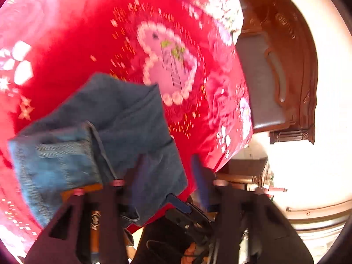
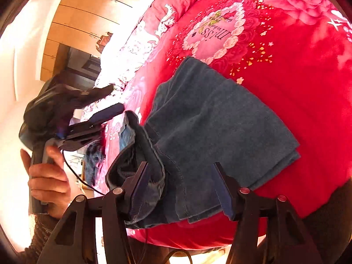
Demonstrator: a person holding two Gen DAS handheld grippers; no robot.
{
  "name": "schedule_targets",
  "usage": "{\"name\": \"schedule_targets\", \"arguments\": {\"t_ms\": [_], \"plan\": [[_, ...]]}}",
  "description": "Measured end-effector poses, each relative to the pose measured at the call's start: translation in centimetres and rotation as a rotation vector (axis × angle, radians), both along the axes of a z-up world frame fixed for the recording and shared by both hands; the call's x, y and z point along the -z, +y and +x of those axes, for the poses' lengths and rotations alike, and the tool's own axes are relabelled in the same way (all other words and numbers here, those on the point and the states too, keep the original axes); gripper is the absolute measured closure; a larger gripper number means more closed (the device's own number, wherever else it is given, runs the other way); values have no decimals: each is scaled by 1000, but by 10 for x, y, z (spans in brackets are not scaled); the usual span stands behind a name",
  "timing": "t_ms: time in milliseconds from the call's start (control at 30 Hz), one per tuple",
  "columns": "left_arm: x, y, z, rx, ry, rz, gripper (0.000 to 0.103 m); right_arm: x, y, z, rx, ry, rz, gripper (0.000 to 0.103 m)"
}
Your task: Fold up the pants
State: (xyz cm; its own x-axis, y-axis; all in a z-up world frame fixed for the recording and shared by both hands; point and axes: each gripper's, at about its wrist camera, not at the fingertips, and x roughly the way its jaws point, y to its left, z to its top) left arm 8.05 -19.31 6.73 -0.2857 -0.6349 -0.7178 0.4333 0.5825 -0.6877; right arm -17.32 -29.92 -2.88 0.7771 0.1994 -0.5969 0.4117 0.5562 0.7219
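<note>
Blue denim pants (image 2: 217, 118) lie folded in a stack on a red floral bedspread (image 2: 297, 77). In the left wrist view the pants (image 1: 114, 127) lie at the lower left, with the hem folded over. My left gripper (image 1: 169, 171) is open above the pants' near edge, holding nothing; it also shows in the right wrist view (image 2: 105, 101) at the left, off the bed's side. My right gripper (image 2: 182, 187) is open, its jaws straddling the near waistband end of the pants without gripping.
The bed's edge (image 2: 198, 235) runs along the bottom of the right wrist view. A carved dark wooden headboard (image 1: 292, 70) stands at the right of the left wrist view. Wooden cabinets (image 2: 88, 17) stand beyond the bed.
</note>
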Motion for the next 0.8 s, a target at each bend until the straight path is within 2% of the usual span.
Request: {"name": "schedule_targets", "arguments": {"t_ms": [33,133,167,233,333,433,533,600,633,700,800], "plan": [[-5,18,7,-38,-20,-10,38,1,-1,2,-4,-2,9,43],[-2,77,23,-134,-36,-10,37,4,4,9,-37,-9,38,43],[6,98,26,-179,-34,9,37,4,6,13,-53,-12,42,42],[27,133,31,-254,-2,64,37,3,13,21,-101,-22,53,35],[55,156,35,-306,63,113,38,9,20,44,-176,-16,55,33],[70,158,36,-323,98,89,37,15,26,54,-202,4,69,32],[89,145,44,-322,180,52,37,26,30,53,-206,10,145,31],[100,131,48,-307,206,66,37,30,36,52,-239,-7,186,31],[101,124,48,-298,196,81,32,32,38,53,-267,-22,203,32],[99,112,44,-267,144,116,29,32,43,58,-319,-51,209,35],[90,105,35,-243,58,139,29,32,48,63,-328,-28,156,48]]}}
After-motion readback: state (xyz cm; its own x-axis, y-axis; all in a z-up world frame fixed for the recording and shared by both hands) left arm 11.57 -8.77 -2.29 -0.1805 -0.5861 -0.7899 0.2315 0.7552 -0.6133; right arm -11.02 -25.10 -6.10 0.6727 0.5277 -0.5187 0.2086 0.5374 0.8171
